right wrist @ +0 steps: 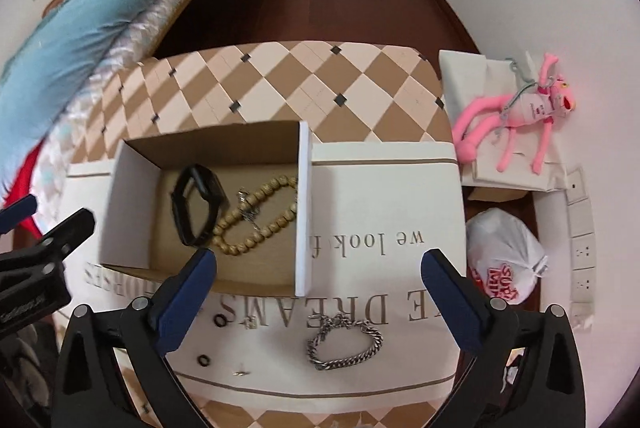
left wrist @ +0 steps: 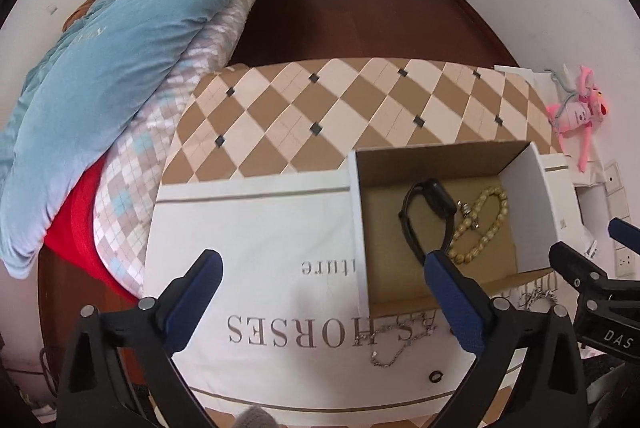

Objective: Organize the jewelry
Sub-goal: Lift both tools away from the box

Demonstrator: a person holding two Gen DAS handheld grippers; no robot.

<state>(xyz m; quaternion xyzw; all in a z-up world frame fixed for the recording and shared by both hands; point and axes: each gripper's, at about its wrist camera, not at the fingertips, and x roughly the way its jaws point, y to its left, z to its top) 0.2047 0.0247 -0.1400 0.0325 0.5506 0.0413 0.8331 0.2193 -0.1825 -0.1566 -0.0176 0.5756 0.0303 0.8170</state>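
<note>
Both tools hang wide open and empty, the left tool and the right tool. A chunky silver chain bracelet lies curled near the tabletop's front edge. A black band and wooden beads sit touching in the box.

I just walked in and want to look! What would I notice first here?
Probably the open cardboard box in the middle of the table, with a black watch band and a loop of tan beads lying inside. In front of it, a silver chain bracelet rests on the white cloth, and a pink plush toy lies off to the right.
</note>
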